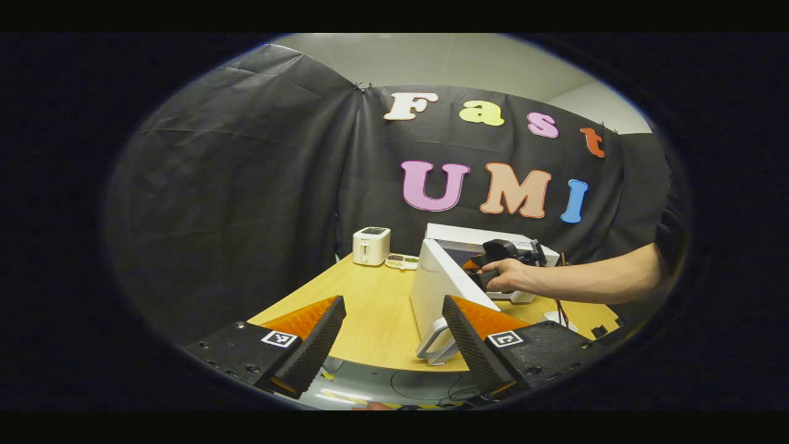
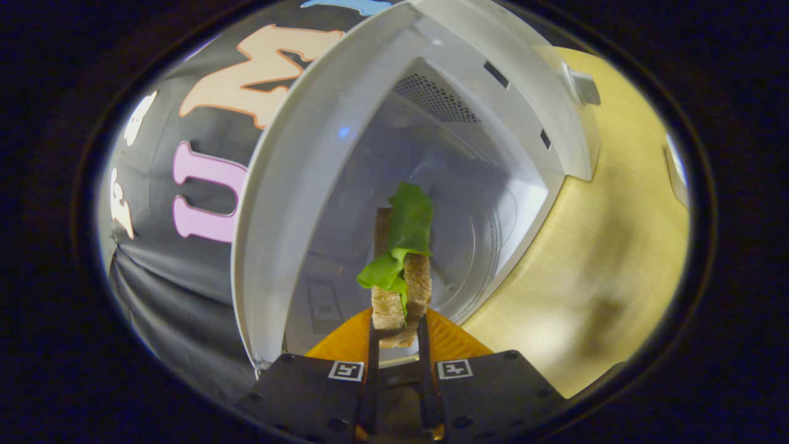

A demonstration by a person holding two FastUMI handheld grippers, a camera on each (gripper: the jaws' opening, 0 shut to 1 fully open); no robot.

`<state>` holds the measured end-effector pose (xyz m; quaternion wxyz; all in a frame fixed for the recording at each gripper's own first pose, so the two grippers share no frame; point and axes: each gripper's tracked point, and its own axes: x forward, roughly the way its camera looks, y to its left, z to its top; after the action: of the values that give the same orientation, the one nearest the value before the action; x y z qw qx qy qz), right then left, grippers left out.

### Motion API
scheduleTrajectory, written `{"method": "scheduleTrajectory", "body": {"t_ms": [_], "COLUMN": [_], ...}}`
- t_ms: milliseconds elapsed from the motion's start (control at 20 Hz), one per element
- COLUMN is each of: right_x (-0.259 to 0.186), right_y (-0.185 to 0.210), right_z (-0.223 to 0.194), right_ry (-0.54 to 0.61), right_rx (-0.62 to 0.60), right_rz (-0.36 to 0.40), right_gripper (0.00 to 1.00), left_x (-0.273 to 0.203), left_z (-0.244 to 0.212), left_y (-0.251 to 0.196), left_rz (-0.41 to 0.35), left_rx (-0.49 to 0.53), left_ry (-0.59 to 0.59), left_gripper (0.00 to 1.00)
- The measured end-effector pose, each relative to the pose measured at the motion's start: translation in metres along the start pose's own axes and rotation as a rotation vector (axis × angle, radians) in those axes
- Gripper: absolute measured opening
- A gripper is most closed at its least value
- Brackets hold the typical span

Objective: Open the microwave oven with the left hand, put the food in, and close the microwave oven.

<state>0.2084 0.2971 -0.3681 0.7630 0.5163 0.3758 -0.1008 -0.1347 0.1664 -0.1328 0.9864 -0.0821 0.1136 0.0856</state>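
Table (image 1: 376, 314) carries the microwave (image 1: 474, 237), whose door (image 1: 434, 290) stands swung open toward the left gripper (image 1: 394, 336). That gripper hangs back near the table edge, its fingers wide apart and holding nothing. The right gripper (image 2: 397, 345), held by a hand (image 1: 508, 277) at the microwave mouth, has its fingers clamped on the sandwich (image 2: 399, 271), which points into the cavity (image 2: 431, 203). Opening looks done; loading is the step in hand. Next the sandwich likely needs setting on the cavity floor, releasing, then the right gripper must back out before the door shuts.
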Motion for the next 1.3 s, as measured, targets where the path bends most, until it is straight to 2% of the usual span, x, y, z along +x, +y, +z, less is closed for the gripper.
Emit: {"method": "scheduleTrajectory", "body": {"t_ms": [50,300,400,450,500,550,600,700,750,800,850,900,950,1000,1050,1100,1150,1200,1300], "right_x": [0.008,0.034,0.040,0.041,0.045,0.047,0.051,0.044,0.043,0.044,0.041,0.039,0.039,0.036,0.035,0.033,0.032,0.028,0.021], "right_y": [-0.002,-0.004,-0.004,-0.004,-0.005,-0.012,-0.022,-0.028,-0.028,-0.028,-0.029,-0.028,-0.029,-0.029,-0.027,-0.027,-0.025,-0.024,-0.024], "right_z": [0.002,0.016,0.019,0.018,0.016,0.012,0.010,0.007,0.008,0.010,0.010,0.011,0.009,0.009,0.008,0.006,0.002,0.001,0.002], "right_ry": [-0.011,-0.093,-0.103,-0.103,-0.096,-0.083,-0.070,-0.053,-0.057,-0.059,-0.057,-0.051,-0.040,-0.033,-0.023,0.000,0.021,0.032,0.019], "right_rx": [0.021,0.163,0.181,0.187,0.198,0.199,0.206,0.252,0.265,0.263,0.265,0.276,0.281,0.287,0.300,0.312,0.324,0.324,0.290], "right_rz": [-0.003,0.010,0.011,0.012,0.014,-0.024,-0.056,-0.076,-0.080,-0.082,-0.089,-0.093,-0.098,-0.100,-0.102,-0.104,-0.103,-0.105,-0.094], "right_gripper": [0.29,0.29,0.29,0.22,0.22,0.28,0.27,0.45,0.58,0.62,0.79,0.69,0.91,0.80,0.76,0.75,0.88,0.79,0.80], "left_x": [-0.001,-0.008,-0.011,-0.010,-0.010,-0.010,-0.010,-0.009,-0.008,-0.007,-0.008,-0.008,-0.007,-0.007,-0.009,-0.010,-0.012,-0.013,-0.014], "left_z": [-0.002,-0.014,-0.016,-0.017,-0.017,-0.017,-0.015,-0.014,-0.016,-0.017,-0.018,-0.018,-0.019,-0.021,-0.023,-0.023,-0.023,-0.022,-0.023], "left_y": [0.002,0.014,0.016,0.015,0.016,0.018,0.018,0.017,0.016,0.016,0.014,0.014,0.012,0.011,0.012,0.014,0.015,0.014,0.014], "left_rz": [0.007,0.058,0.065,0.065,0.068,0.070,0.070,0.067,0.069,0.068,0.066,0.065,0.064,0.063,0.064,0.070,0.075,0.076,0.075], "left_rx": [-0.001,-0.043,-0.050,-0.049,-0.047,-0.044,-0.041,-0.039,-0.041,-0.045,-0.050,-0.052,-0.052,-0.050,-0.047,-0.045,-0.047,-0.051,-0.054], "left_ry": [0.012,0.042,0.040,0.040,0.043,0.045,0.041,0.036,0.040,0.042,0.045,0.043,0.043,0.046,0.048,0.044,0.042,0.041,0.042], "left_gripper": [0.94,0.96,0.96,0.96,0.96,0.96,0.96,0.96,0.96,0.94,0.96,0.96,0.96,0.96,0.94,0.94,0.96,0.94,0.96]}}
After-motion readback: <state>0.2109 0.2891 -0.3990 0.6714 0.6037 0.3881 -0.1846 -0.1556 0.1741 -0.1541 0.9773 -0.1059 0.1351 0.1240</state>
